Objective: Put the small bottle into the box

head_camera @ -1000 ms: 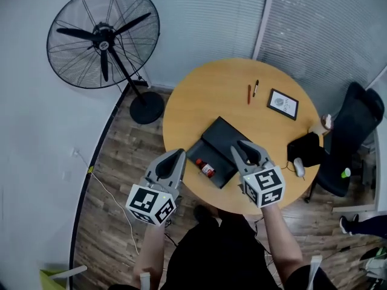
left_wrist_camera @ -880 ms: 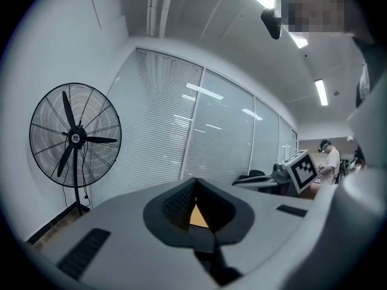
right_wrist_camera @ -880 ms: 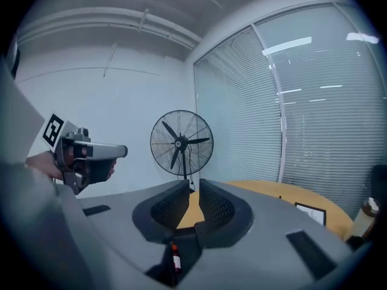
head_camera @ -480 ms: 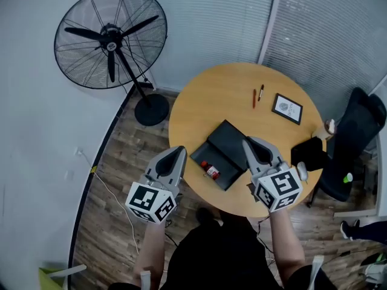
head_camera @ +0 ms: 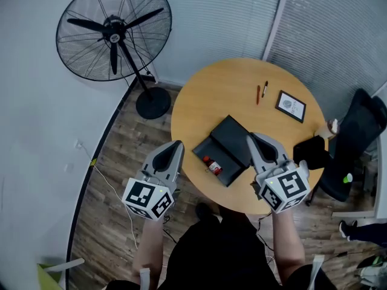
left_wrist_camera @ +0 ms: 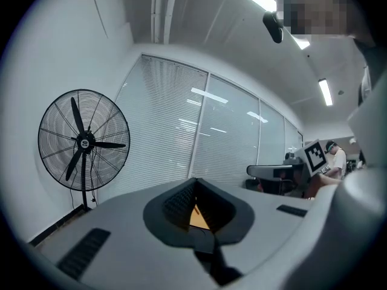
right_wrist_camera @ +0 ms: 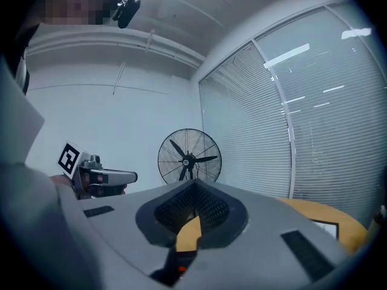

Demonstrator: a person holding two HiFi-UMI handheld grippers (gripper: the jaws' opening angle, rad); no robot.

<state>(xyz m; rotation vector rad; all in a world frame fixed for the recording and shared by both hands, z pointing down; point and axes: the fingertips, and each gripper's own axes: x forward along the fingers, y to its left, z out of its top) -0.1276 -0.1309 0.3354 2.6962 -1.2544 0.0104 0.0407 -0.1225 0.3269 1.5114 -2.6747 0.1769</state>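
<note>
So the small bottle is already lying inside the open black box, at the box's near-left end, with a bit of red showing on it. The box sits on the round wooden worktop. The right hand-held gripper shows over the box's right edge in the head view. Its jaws have just been closing and are now fully together with nothing between them. The left hand-held gripper is off to the box's left, just past the worktop's rim, jaws together and empty too. Two pens and a small framed picture lie beyond the box's far side.
</note>
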